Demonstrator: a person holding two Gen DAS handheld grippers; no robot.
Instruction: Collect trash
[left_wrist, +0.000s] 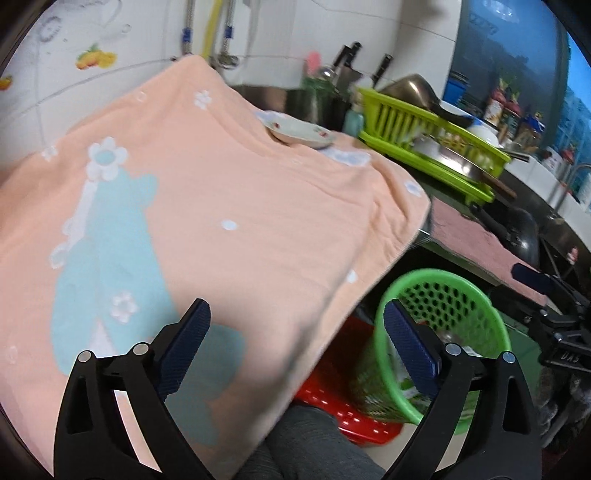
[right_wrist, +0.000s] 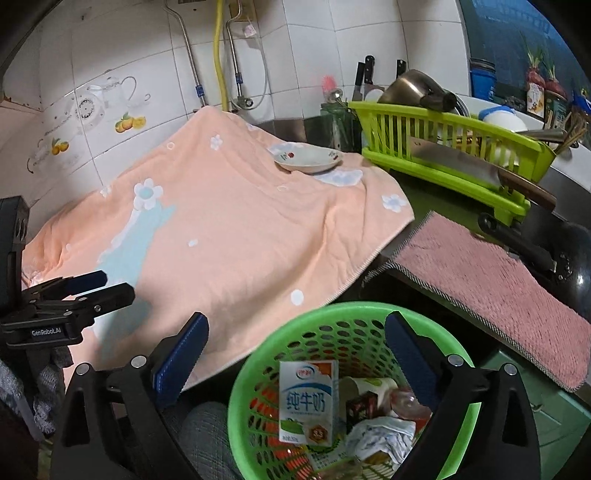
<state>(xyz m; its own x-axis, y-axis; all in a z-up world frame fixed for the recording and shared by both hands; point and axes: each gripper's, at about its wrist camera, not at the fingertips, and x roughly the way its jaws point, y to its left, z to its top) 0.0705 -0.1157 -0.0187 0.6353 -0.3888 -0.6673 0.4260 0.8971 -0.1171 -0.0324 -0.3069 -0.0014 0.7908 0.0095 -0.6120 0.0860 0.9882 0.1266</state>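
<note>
Since the green basket (right_wrist: 347, 391) sits off the counter edge at the bottom of the right view, a nudge could tip its load: a waxy milk carton (right_wrist: 308, 400), crumpled paper (right_wrist: 380, 435), wrappers. Both the right gripper (right_wrist: 295, 343) and left gripper (left_wrist: 297, 332) hang spread and empty. The soft peach towel (right_wrist: 229, 221) could snag and drag the glazed dish (right_wrist: 308, 157) at upper centre.

The plate (right_wrist: 308, 158) stands on the towel (right_wrist: 229, 221) near its back right corner. The milk carton (right_wrist: 308, 400) stands in the basket (right_wrist: 258, 369), below the towel's front edge. The dish rack (right_wrist: 443, 147) is right of the plate.
</note>
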